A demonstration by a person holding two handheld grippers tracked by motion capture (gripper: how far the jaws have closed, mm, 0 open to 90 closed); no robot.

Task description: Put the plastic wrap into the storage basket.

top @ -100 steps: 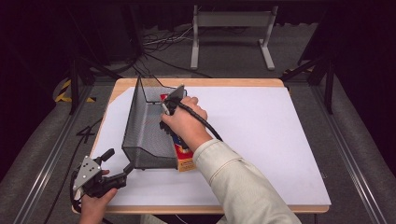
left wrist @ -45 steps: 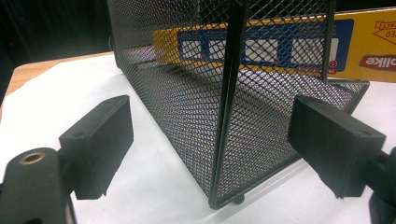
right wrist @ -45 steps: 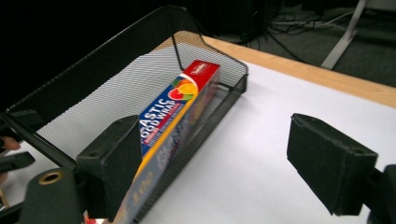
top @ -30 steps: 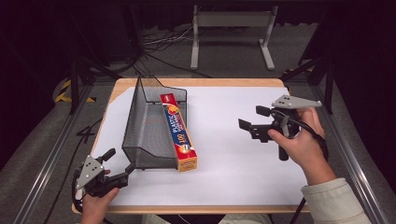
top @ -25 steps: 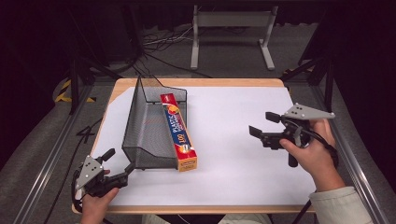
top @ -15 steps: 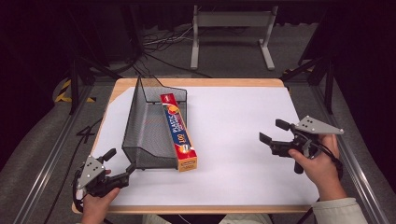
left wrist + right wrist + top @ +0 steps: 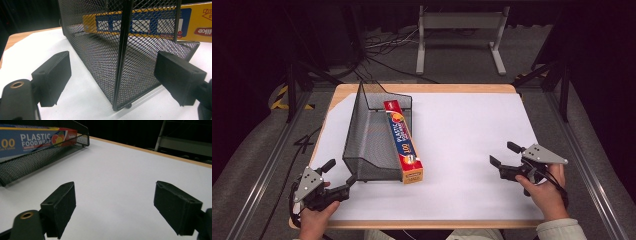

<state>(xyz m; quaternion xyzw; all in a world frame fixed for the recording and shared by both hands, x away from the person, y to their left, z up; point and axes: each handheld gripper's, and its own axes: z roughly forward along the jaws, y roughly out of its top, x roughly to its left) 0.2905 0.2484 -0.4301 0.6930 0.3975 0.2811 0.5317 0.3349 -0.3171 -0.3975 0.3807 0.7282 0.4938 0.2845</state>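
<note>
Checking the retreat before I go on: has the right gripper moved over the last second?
Yes. The right gripper has come down toward the table's near edge, farther from the tray and the box.

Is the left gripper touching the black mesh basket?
Apart. In the left gripper view the left gripper stands open, its jaws on either side of the mesh basket corner, with white table showing between each jaw and the mesh.

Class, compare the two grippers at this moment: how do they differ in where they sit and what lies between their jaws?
The left gripper sits at the near left, its jaws astride a corner of the mesh tray; the right gripper sits at the right, far from the tray, with only white tabletop between its jaws. Both are open and hold nothing.
</note>
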